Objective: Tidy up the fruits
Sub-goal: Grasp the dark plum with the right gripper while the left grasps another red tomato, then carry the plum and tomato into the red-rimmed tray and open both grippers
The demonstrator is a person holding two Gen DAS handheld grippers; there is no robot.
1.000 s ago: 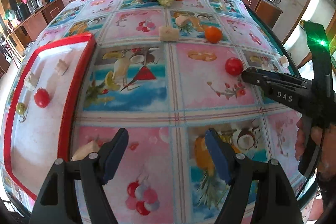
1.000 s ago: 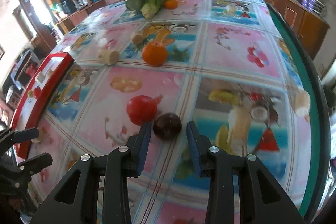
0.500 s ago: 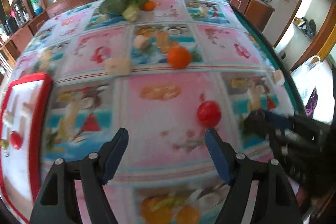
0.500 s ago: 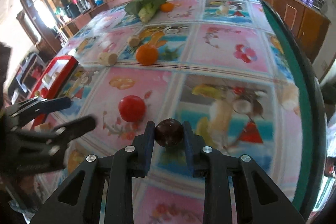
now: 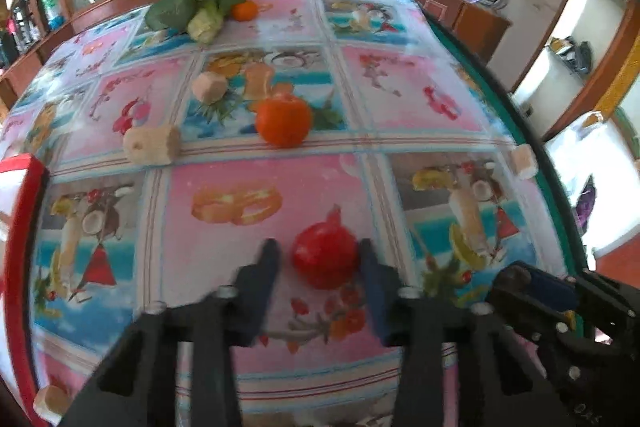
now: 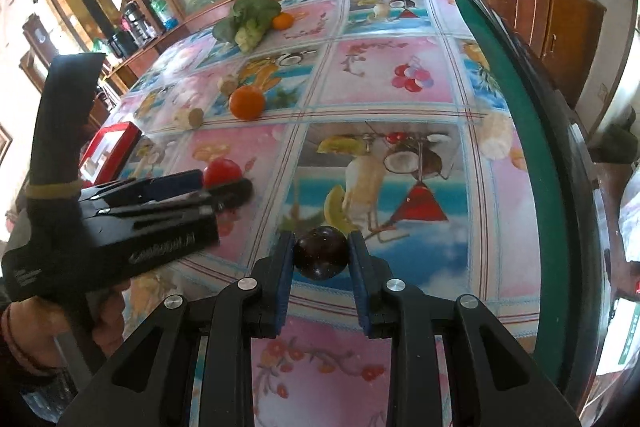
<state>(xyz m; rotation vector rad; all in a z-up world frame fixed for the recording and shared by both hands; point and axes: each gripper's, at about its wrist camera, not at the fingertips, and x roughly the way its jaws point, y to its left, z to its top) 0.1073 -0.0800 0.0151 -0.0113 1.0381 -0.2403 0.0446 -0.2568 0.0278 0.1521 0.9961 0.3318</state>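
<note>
Closing the left gripper (image 5: 318, 261) around the red fruit (image 5: 325, 255), we are now narrowing fingers that were standing wide and empty a second ago; blur is hiding whether both are touching it. The right gripper (image 6: 321, 255) is holding the dark plum (image 6: 320, 253), which was lying free between its fingers before. Both fruits are near us on the surface (image 5: 400, 99), so we are getting ready to carry them to the red tray (image 5: 20, 187), which is cut off at the left edge.
</note>
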